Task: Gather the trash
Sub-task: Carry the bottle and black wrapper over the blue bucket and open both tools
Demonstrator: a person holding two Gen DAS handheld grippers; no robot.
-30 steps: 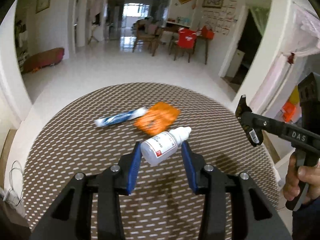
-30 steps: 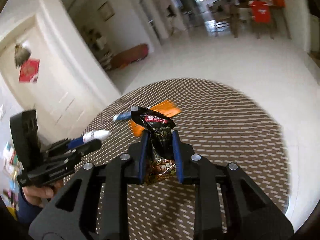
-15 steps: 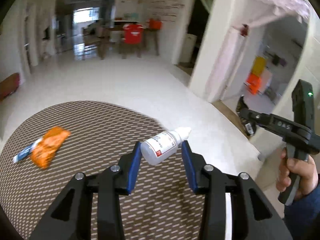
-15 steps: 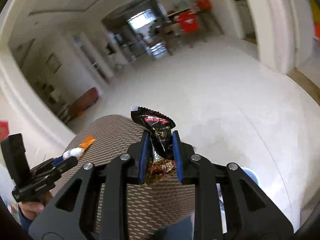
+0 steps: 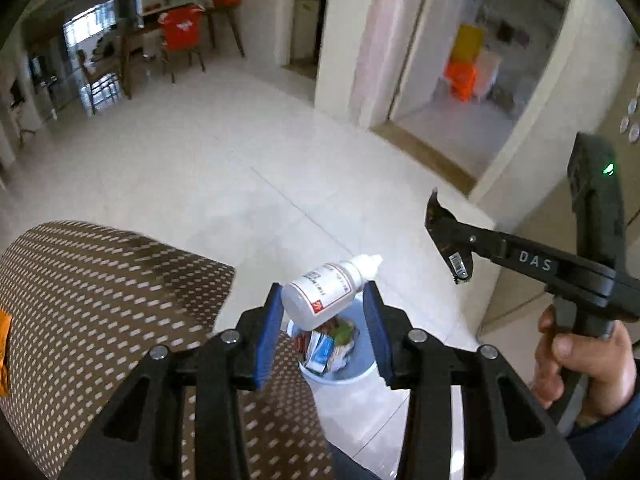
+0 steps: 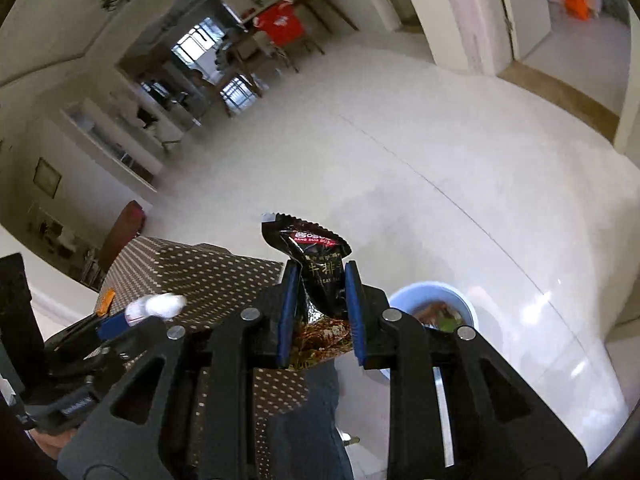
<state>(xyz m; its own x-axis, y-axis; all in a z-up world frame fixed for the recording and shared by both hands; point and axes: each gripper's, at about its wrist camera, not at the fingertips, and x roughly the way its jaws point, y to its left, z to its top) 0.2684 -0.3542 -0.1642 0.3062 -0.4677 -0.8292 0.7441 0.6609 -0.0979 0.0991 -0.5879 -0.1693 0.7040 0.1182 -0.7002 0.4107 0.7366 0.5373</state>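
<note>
My left gripper (image 5: 323, 312) is shut on a small white bottle (image 5: 326, 290) with a red-and-white label, its nozzle pointing up and right. It hangs past the table's edge, right over a pale blue trash bin (image 5: 340, 374) that holds several wrappers. My right gripper (image 6: 318, 306) is shut on a black snack wrapper (image 6: 316, 272) whose crimped top sticks out above the pads. In the right wrist view the trash bin (image 6: 430, 294) stands on the floor just right of the fingers. The right gripper (image 5: 450, 246) also shows at the right of the left wrist view, held by a hand (image 5: 580, 364).
A round table with a brown dotted cloth (image 5: 100, 300) fills the lower left; an orange packet (image 5: 3, 356) lies at its far left edge. White tiled floor (image 5: 240, 160) stretches beyond, with an open doorway (image 5: 452, 92) at right and chairs with a dining table (image 5: 176, 36) far off.
Both grippers swung right, off the table toward the floor, keeping their loads. The trash bin has come into view under them; the orange packet and blue tube slid out to the left.
</note>
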